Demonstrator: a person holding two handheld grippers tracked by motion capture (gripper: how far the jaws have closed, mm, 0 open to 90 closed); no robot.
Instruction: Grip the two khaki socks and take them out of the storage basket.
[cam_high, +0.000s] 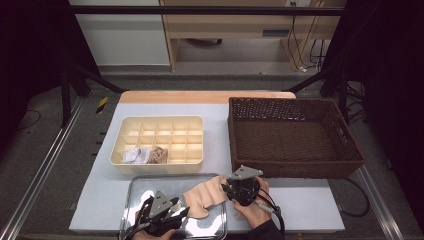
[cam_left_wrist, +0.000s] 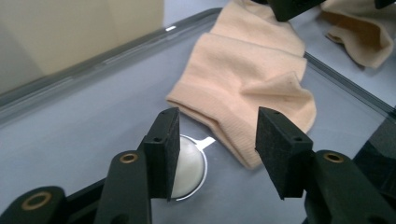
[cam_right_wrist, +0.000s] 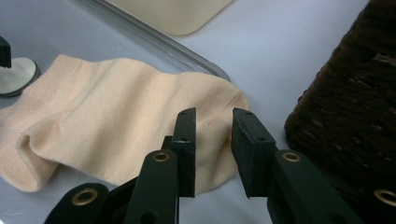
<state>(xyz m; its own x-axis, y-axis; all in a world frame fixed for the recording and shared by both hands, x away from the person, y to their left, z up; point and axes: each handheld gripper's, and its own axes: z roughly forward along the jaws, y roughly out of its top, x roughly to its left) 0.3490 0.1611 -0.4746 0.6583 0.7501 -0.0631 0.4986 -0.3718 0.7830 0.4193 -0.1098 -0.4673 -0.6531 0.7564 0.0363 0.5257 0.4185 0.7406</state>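
A peach sock lies flat, part on the metal tray and part over its right rim onto the table. My left gripper hovers over the tray, open; in the left gripper view its jaws stand apart just short of the sock's ribbed cuff, with nothing between them. My right gripper is at the sock's other end. In the right gripper view its jaws stand a little apart above the sock, not pressing on it.
A cream divided box stands behind the tray, with a white roll and a beige roll in its front compartments. A brown wicker basket stands empty at the right, close to my right gripper. A round white patch shows on the tray.
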